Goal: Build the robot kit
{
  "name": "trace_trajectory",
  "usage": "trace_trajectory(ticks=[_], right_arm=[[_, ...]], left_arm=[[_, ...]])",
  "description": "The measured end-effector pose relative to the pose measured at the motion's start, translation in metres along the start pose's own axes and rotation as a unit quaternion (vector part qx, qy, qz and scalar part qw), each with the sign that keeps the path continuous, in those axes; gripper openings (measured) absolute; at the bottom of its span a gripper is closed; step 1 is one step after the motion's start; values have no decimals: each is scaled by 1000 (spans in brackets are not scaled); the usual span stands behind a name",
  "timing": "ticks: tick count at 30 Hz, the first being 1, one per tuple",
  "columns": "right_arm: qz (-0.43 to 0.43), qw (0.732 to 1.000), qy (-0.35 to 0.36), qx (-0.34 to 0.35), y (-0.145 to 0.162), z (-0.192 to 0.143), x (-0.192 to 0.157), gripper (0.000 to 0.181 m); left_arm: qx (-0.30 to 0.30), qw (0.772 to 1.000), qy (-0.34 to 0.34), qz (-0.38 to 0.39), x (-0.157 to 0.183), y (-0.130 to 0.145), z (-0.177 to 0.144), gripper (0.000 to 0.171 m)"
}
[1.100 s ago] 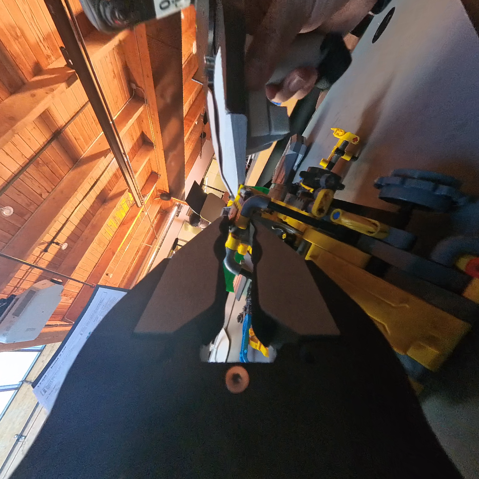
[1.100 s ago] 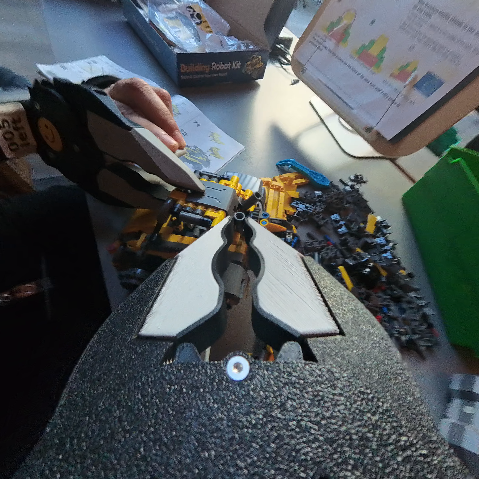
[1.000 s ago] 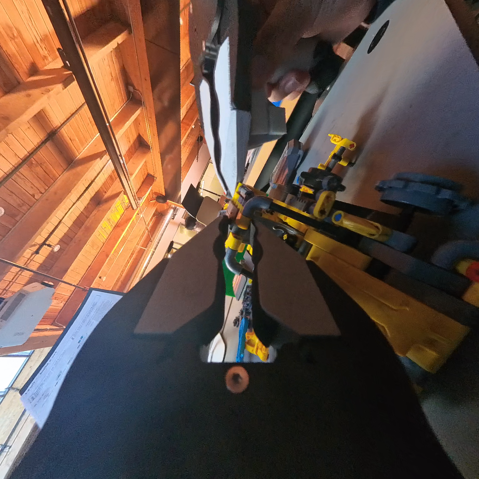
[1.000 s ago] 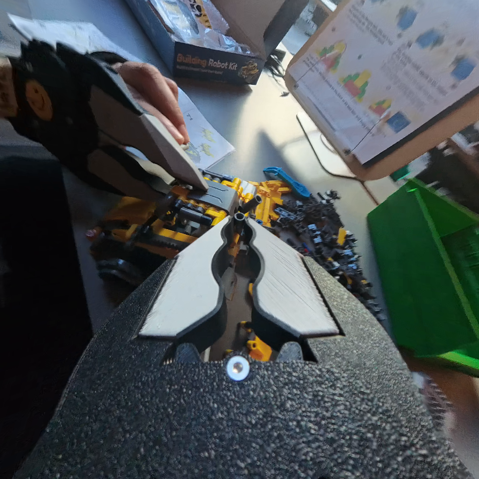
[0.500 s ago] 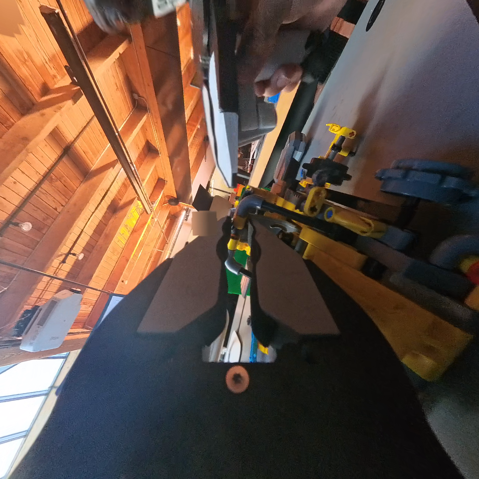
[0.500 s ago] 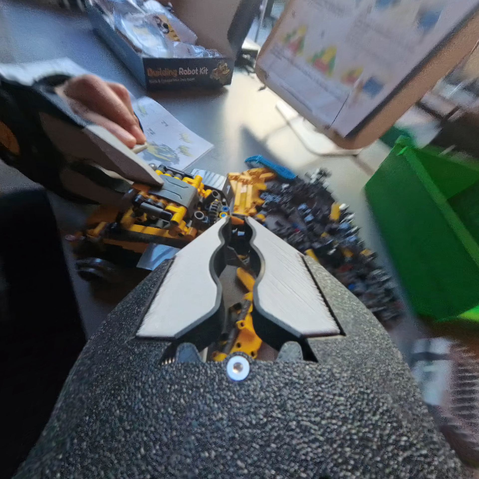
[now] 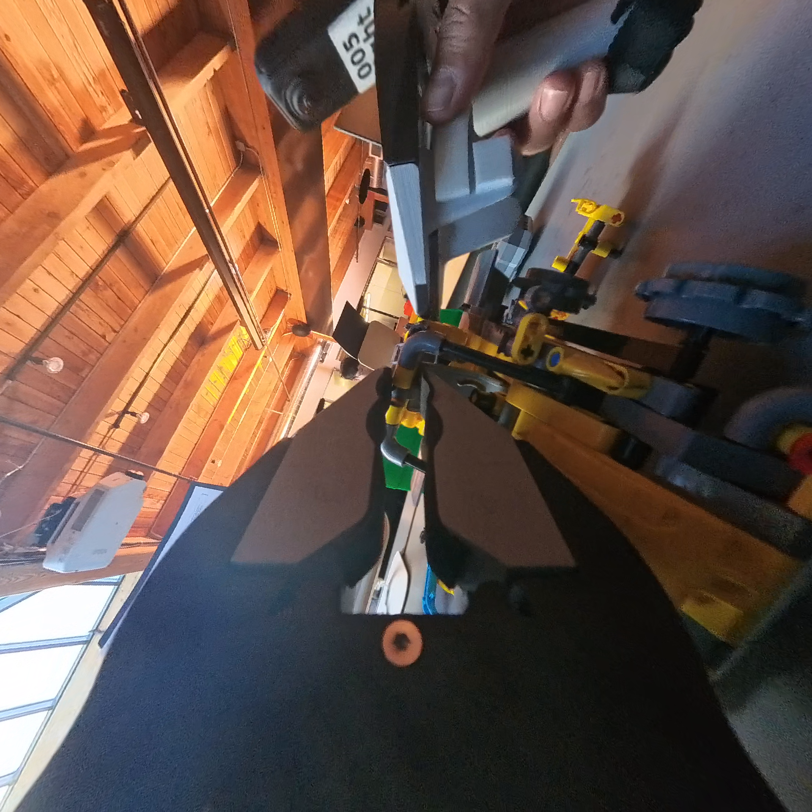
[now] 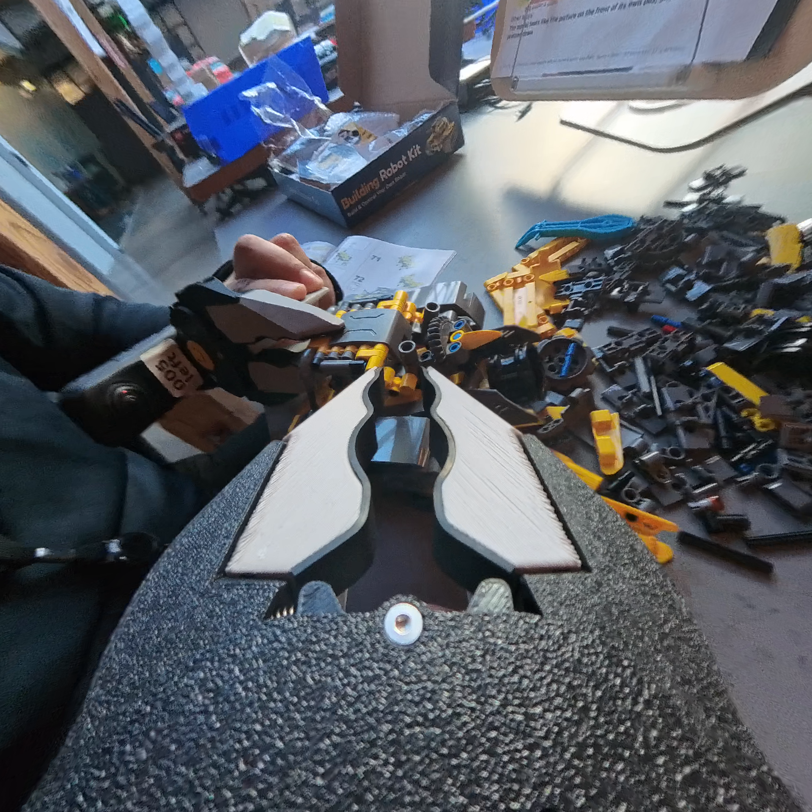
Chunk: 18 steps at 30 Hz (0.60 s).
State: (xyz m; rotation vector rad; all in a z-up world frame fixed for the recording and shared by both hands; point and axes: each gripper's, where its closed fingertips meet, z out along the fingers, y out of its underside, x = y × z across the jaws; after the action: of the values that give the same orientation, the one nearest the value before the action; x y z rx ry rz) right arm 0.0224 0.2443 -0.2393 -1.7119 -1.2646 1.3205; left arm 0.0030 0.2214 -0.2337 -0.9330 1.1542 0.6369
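Left gripper point(image 8: 325, 336) clenched on yellow-and-black brick model point(image 8: 395, 334) (partly built), right gripper point(image 8: 400, 378) released, tips beside model, loose bricks point(image 8: 703, 351) near on grey table point(image 8: 527, 175).

Each gripper is built on a coarse black textured body with one round screw set in the middle near the fingers, silvery on the right gripper point(image 8: 400, 378), orange-looking on the left gripper point(image 7: 406, 382). Two flat pale grey fingers point(image 8: 307, 483) with black wavy inner edges taper forward. A dark sleeve point(image 8: 52, 334) is worn, and a labelled black camera is carried on the left unit
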Motion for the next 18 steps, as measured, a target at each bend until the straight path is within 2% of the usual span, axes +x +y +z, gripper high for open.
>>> trace_trajectory(ticks=[3, 6, 8, 11, 12, 15, 18], right_arm=[[33, 998, -49, 23, -4, -3, -7, 23], [27, 996, -82, 32, -6, -8, -16, 33], [3, 998, -60, 12, 3, -6, -13, 37], [-23, 1000, -14, -14, 17, -2, -5, 37], [-26, 999, -11, -25, 23, 0, -6, 37], [-39, 998, 17, -41, 37, 5, -2, 35], [-64, 997, 39, -33, 39, 0, -3, 36]], left_arm=[[10, 1000, 1, -11, 0, -2, -2, 10], [18, 996, 20, -88, -6, 2, -3, 9], [16, 988, 44, -145, -10, 6, -3, 11], [11, 969, 100, -226, -15, 7, -1, 44], [4, 959, 126, -255, -13, 8, 0, 60], [-32, 923, 166, -345, -10, 13, 1, 71], [-72, 868, 179, -457, -16, 13, -3, 80]])
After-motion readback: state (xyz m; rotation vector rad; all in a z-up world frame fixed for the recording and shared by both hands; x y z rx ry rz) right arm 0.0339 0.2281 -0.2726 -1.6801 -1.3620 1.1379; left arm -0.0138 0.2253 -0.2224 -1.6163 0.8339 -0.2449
